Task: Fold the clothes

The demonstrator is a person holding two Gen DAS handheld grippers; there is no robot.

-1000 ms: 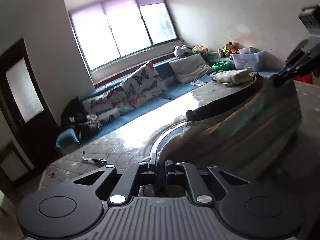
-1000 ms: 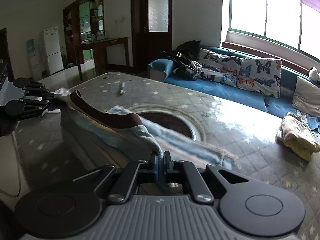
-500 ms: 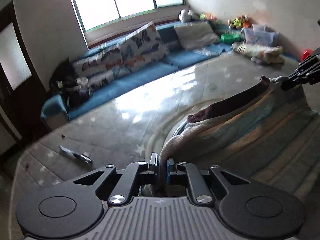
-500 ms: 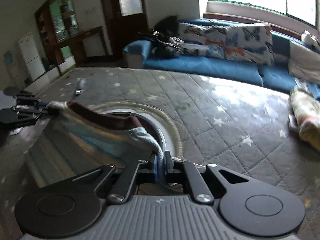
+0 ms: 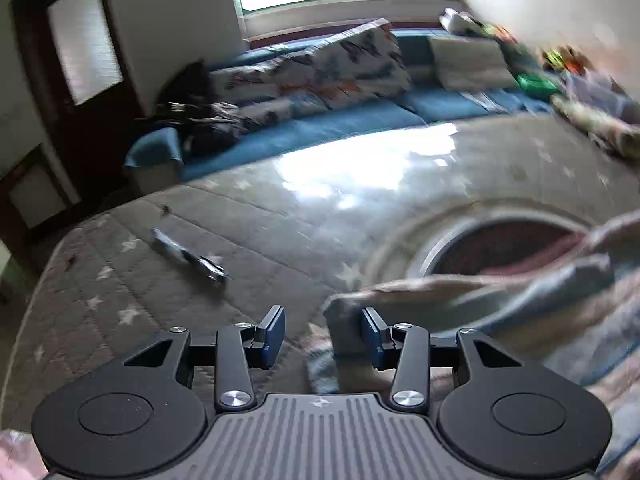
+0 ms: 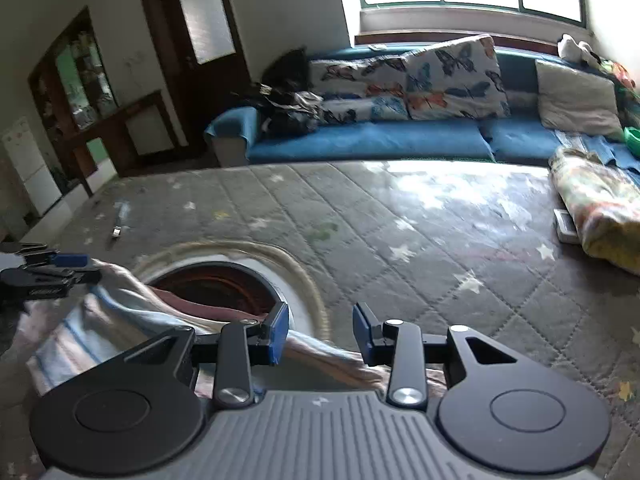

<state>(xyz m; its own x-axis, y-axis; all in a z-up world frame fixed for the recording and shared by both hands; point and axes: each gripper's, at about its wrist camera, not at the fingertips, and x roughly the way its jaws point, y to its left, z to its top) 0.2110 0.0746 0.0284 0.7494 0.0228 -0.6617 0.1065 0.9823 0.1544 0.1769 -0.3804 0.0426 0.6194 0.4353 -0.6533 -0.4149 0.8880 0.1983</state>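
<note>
A pale blue and beige striped garment (image 5: 520, 292) with a dark red collar lies on the grey quilted star mat (image 5: 280, 240), partly over a round dark red patch. My left gripper (image 5: 323, 334) hangs low over the garment's left corner. Its jaws are opening, and the corner stands loose between them, close to the right pad (image 5: 372, 336). In the right wrist view the garment (image 6: 120, 316) runs leftwards to the left gripper (image 6: 66, 268). My right gripper (image 6: 320, 330) is also opening, with the cloth edge lying below the gap and no pad pressing on it.
A blue sofa (image 6: 380, 140) with butterfly cushions runs along the far side of the mat. A bundle of colourful clothes (image 6: 600, 208) sits at the mat's right edge. A small wrapped object (image 5: 188, 258) lies on the mat to the left. A dark door (image 6: 200, 40) stands behind.
Both grippers came down to the mat with the garment's top edge held taut between them. Their jaws, shut on the cloth before, have now parted and the edge has dropped onto the mat.
</note>
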